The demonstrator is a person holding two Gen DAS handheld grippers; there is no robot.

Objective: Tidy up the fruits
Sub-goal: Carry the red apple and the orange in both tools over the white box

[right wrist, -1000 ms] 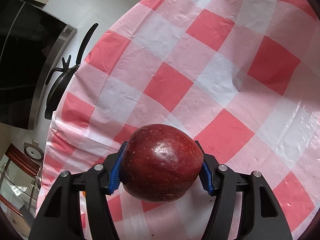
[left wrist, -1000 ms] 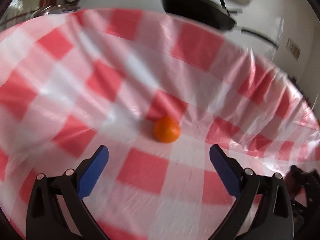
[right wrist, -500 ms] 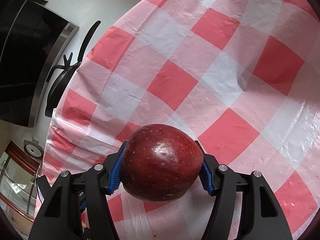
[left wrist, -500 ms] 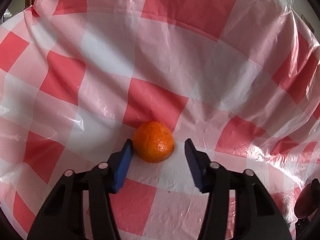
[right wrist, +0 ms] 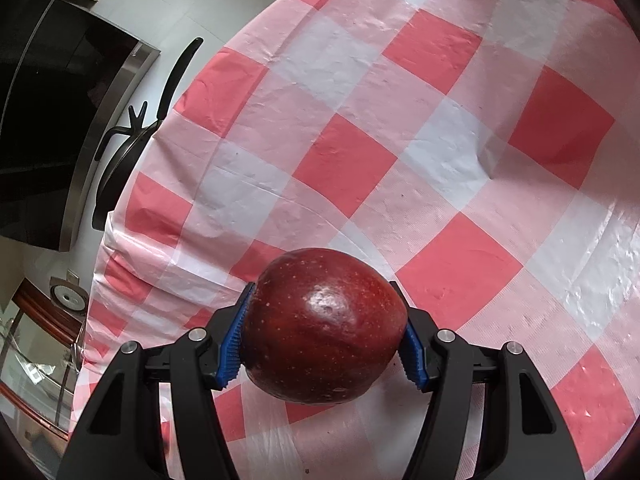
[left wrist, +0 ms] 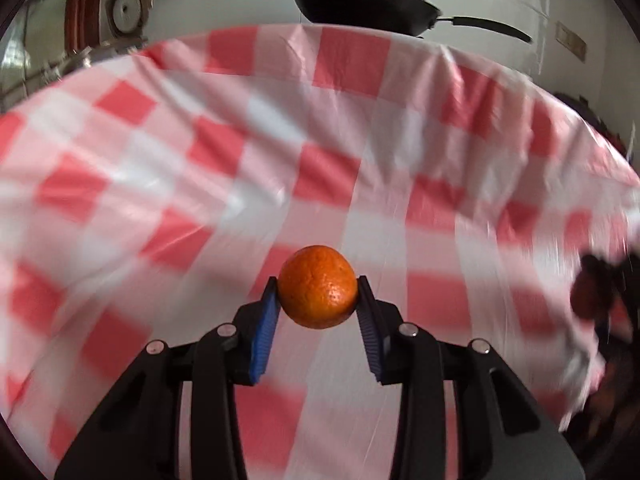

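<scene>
A small orange [left wrist: 317, 286] sits pinched between the blue pads of my left gripper [left wrist: 317, 294], which is shut on it and holds it above the red-and-white checked tablecloth [left wrist: 168, 168]. In the right wrist view a dark red apple [right wrist: 324, 328] fills the jaws of my right gripper [right wrist: 323, 330], shut on it over the same tablecloth [right wrist: 440, 152]. At the right edge of the left wrist view that apple [left wrist: 586, 298] shows as a dark blur.
A black frying pan [left wrist: 360, 2] stands beyond the table's far edge, with a round dial [left wrist: 126, 8] on the wall to its left. In the right wrist view the pan [right wrist: 132, 140] lies past the table's left edge, beside a dark appliance [right wrist: 60, 120].
My left gripper closed its wide-open jaws on the orange and lifted it off the cloth, and its view swung up to the far wall. The right gripper held still with the apple.
</scene>
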